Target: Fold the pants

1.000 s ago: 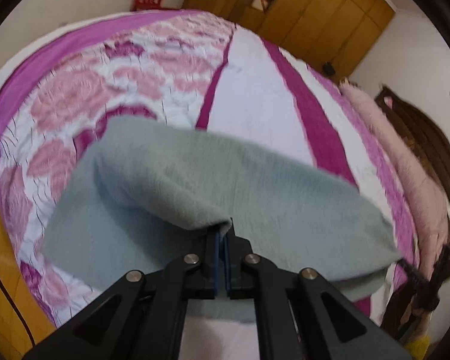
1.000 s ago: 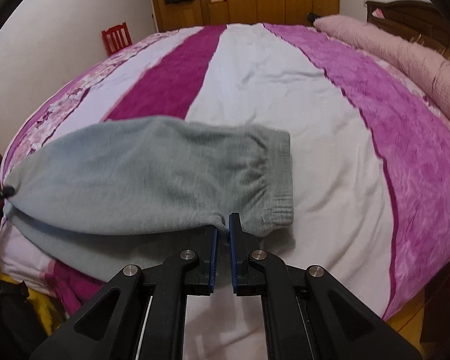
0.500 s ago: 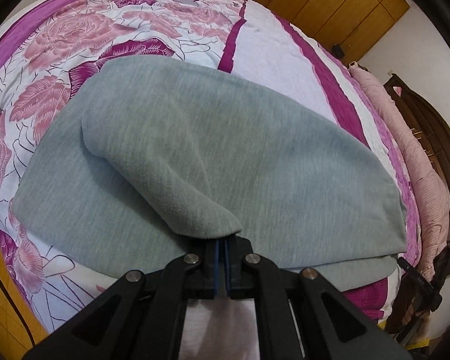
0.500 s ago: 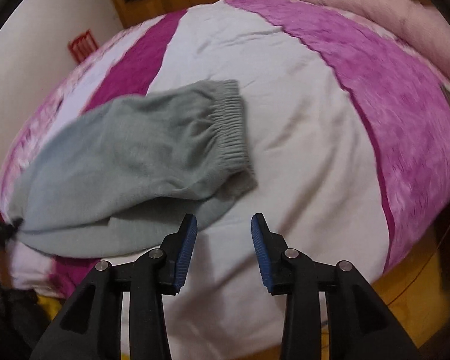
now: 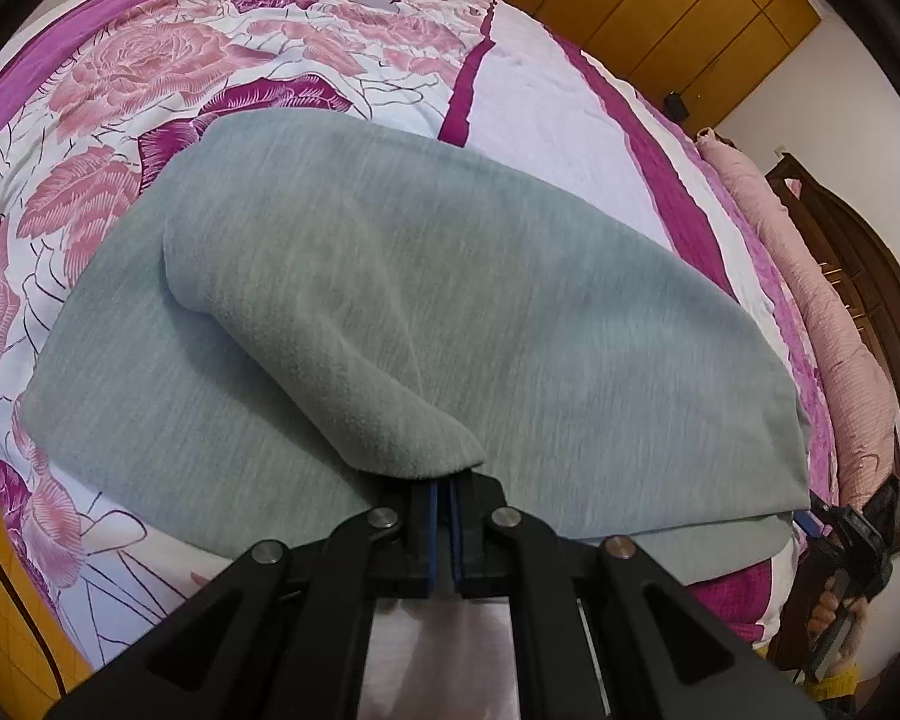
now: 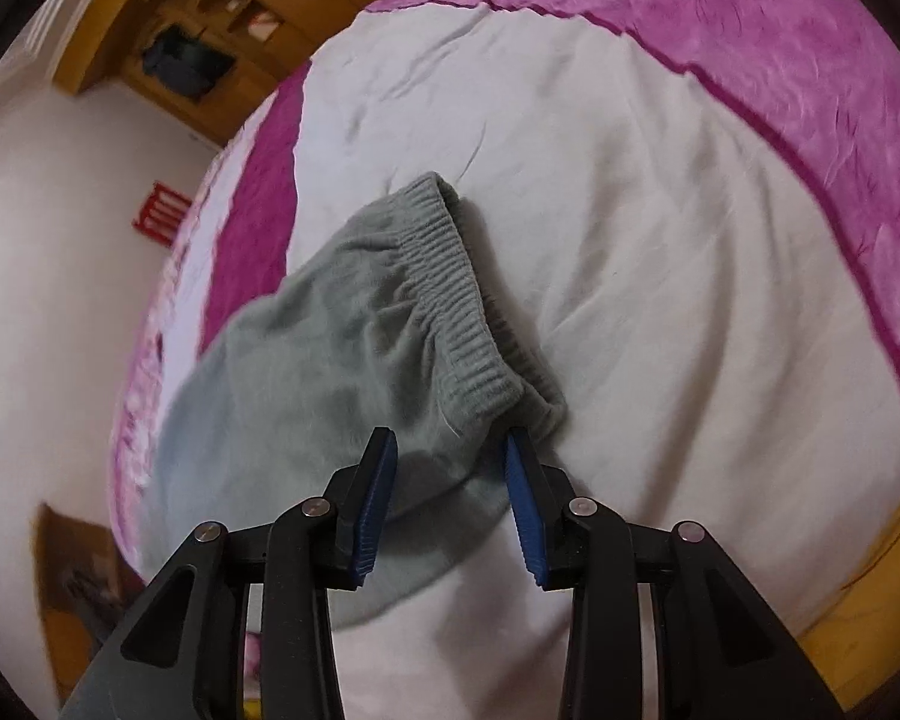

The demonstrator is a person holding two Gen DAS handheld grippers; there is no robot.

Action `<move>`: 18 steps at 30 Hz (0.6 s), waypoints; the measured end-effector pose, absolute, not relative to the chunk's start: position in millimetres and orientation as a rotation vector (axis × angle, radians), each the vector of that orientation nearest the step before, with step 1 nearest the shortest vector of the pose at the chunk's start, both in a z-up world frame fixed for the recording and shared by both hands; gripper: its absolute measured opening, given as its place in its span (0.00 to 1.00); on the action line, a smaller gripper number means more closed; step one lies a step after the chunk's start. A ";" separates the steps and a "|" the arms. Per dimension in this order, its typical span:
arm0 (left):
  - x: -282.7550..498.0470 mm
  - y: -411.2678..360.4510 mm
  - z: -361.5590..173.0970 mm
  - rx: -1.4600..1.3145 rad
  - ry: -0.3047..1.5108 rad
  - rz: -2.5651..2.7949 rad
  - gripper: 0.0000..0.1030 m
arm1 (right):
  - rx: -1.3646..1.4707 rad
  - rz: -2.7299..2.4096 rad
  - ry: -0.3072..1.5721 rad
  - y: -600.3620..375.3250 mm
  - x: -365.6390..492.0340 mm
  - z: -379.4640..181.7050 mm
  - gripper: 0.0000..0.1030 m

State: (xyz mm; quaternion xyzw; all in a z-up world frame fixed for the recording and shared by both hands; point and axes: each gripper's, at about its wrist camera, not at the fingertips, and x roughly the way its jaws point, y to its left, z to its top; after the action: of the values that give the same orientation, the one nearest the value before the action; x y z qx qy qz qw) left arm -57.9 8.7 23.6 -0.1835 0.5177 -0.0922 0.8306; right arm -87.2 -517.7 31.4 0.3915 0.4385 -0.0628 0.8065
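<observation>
Grey-green fleece pants (image 5: 462,312) lie folded lengthwise on the bed. My left gripper (image 5: 444,495) is shut on a fold of the pant leg and holds it over the layer below. In the right wrist view the ribbed waistband (image 6: 450,300) of the pants (image 6: 306,384) lies on the white stripe of the bedspread. My right gripper (image 6: 450,480) is open, its blue pads (image 6: 378,498) on either side of the near waistband corner, not closed on it. The right gripper (image 5: 852,546) also shows at the far right of the left wrist view.
The bedspread has pink roses (image 5: 120,78) and magenta and white stripes (image 6: 660,192). A pink bolster (image 5: 828,312) and dark headboard (image 5: 870,276) lie at the right. Wooden wardrobes (image 5: 660,6) stand behind. The yellow bed frame edge (image 6: 858,588) is close by.
My right gripper let go of the waistband corner, opened wide and tilted. The left gripper stayed shut and carried the pant leg lower and further over the pants.
</observation>
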 end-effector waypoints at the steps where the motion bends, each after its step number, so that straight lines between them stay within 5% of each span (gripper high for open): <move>1: -58.1 9.1 25.0 -0.393 1.094 -0.198 0.03 | 0.850 -0.129 0.923 -518.4 -87.6 32.0 0.33; 3: -60.5 11.6 29.5 -0.403 1.078 -0.205 0.03 | 0.844 -0.133 0.894 -521.2 -89.6 36.8 0.13; 5: -62.6 13.5 36.6 -0.414 1.055 -0.216 0.03 | 0.842 -0.133 0.870 -523.9 -90.7 41.7 0.08; 18: -88.2 20.8 92.4 -0.402 0.948 -0.257 0.02 | 0.792 -0.136 0.772 -524.4 -128.5 78.1 0.05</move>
State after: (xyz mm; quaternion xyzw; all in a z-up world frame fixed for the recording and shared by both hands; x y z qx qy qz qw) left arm -88.2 20.8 92.4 -0.1918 0.4520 -0.1223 0.8625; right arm -128.5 -524.4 78.1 0.3756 0.3665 -0.0644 0.8488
